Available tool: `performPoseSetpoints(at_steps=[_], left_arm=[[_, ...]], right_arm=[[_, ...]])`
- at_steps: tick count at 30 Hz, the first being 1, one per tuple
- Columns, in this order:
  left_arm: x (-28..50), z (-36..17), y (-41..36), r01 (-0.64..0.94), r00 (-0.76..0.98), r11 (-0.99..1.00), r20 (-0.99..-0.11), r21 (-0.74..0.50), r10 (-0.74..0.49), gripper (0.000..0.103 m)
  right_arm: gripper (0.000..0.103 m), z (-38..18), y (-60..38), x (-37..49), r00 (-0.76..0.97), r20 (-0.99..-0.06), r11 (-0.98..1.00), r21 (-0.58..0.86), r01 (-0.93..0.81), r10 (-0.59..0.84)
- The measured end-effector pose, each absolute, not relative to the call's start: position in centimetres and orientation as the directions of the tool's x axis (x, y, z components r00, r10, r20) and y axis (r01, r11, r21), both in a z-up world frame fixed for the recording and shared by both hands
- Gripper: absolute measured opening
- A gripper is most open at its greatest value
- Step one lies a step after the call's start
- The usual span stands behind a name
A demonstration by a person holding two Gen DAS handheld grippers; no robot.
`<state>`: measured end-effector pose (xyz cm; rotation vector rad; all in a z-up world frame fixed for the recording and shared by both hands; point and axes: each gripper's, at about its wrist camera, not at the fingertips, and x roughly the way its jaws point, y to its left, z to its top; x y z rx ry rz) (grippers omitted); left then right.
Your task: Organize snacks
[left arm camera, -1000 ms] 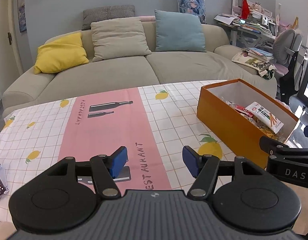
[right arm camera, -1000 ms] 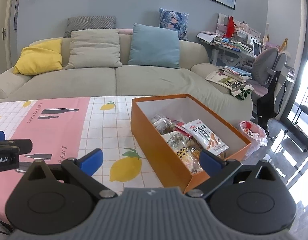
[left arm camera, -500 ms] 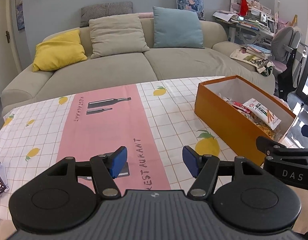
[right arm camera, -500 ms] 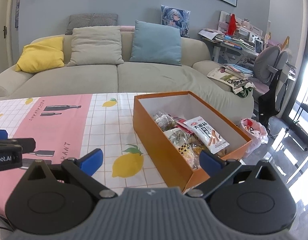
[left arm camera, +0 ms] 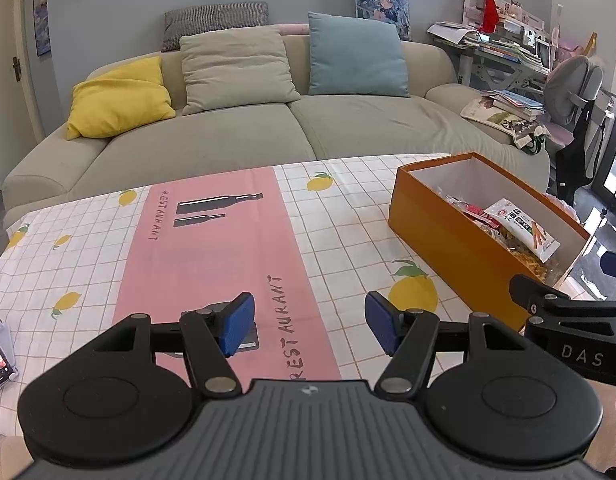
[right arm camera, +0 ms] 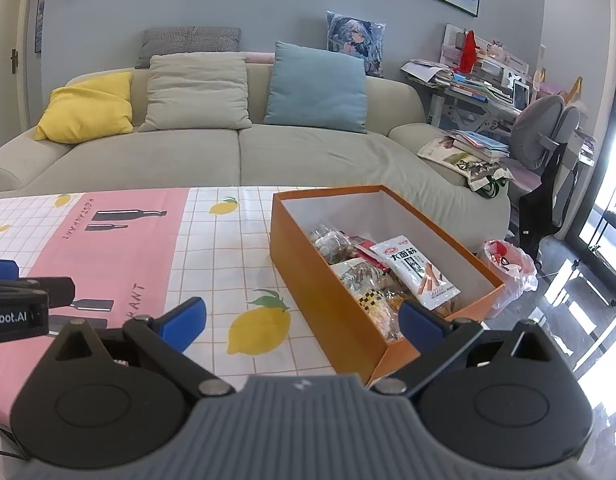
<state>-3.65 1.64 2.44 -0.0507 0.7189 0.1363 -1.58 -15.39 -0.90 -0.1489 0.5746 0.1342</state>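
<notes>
Orange box (right arm camera: 332, 312), white inside. Tablecloth (left arm camera: 340, 216): white grid, yellow lemons, pink centre band with black bottles. Beige sofa (left arm camera: 267, 136); yellow cushion (left arm camera: 119, 98), beige cushion (left arm camera: 235, 68), blue cushion (left arm camera: 356, 56). Blue pads (left arm camera: 237, 322) on black grippers.

Your left claw (left arm camera: 308, 328) hangs spread and empty above the tabletop (left arm camera: 211, 240); the orange box (left arm camera: 460, 256) of snack packets (left arm camera: 520, 228) sits to its right.
</notes>
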Motion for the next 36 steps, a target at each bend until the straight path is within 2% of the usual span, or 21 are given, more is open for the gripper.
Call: performPoseSetpoints(at_steps=[36], left_arm=[[-4.53, 2.67, 0.91, -0.136, 0.749, 0.991, -0.653, 0.014, 0.112, 0.075]], right_arm=[[0.100, -0.57, -15.28, -2.22, 0.832, -0.548, 0.983, -0.088, -0.163, 0.088]])
